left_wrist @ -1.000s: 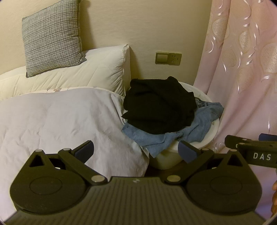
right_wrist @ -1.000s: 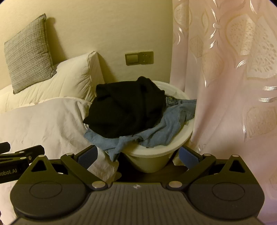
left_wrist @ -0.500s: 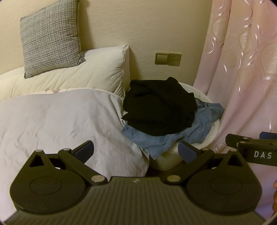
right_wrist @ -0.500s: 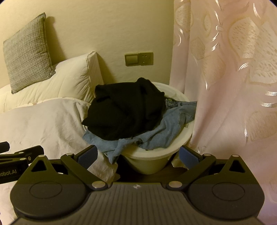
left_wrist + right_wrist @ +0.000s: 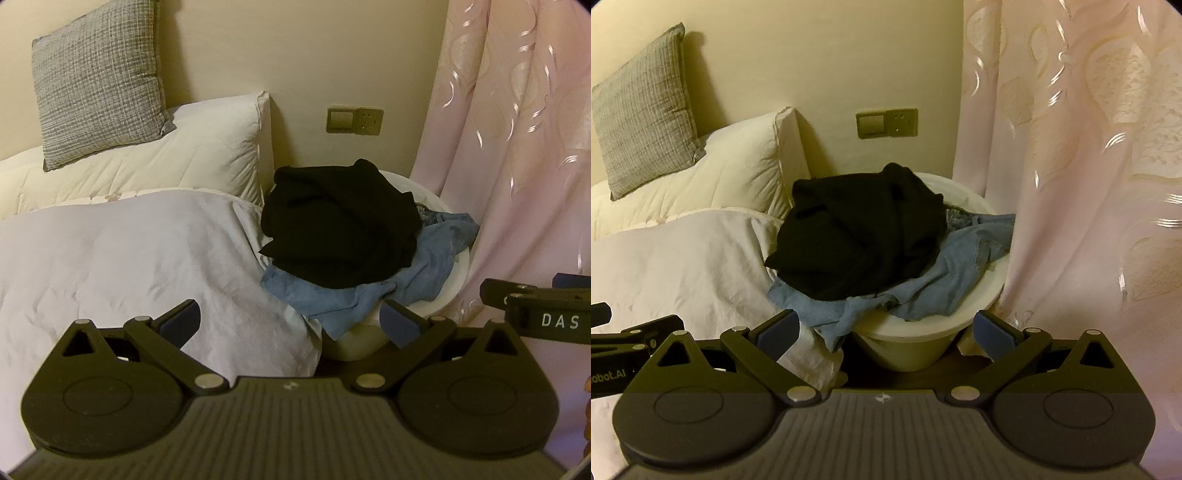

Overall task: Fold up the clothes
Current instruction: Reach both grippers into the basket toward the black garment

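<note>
Left wrist view: left gripper (image 5: 290,320), jaws spread wide, empty, above a white duvet (image 5: 122,258). Right gripper (image 5: 884,328), jaws also spread, empty. Beyond both, a white basket (image 5: 960,317) holds blue jeans (image 5: 945,280) under a black garment (image 5: 860,236). Pillows (image 5: 147,170) behind; pink curtain (image 5: 517,166) right.

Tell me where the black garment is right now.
In both wrist views the black garment sits centre frame, piled on the blue denim piece in the white basket, between the bed's duvet and the pink curtain.
</note>
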Tool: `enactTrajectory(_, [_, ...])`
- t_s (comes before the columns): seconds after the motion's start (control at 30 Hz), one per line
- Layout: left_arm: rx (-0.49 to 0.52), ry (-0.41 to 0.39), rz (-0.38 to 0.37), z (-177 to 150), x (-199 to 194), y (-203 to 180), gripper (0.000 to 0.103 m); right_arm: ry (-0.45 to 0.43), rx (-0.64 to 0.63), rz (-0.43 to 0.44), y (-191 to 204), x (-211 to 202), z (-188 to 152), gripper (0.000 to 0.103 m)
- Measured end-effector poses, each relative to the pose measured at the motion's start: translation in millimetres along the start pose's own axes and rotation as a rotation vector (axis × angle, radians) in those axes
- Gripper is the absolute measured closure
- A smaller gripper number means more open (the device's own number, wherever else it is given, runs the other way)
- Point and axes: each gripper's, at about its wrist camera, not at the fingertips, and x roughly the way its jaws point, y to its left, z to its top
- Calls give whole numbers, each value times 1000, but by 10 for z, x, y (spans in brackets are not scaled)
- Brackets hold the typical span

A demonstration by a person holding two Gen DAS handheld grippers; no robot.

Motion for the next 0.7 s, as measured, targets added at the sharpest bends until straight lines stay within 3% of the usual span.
enactTrajectory(0.37, [8, 50, -14, 9, 264, 47, 1, 65, 15, -9, -41, 317, -17, 0])
enactTrajectory(0.7, [-14, 155, 18, 27, 834, -15, 1, 88, -50, -8, -123, 874, 129, 0])
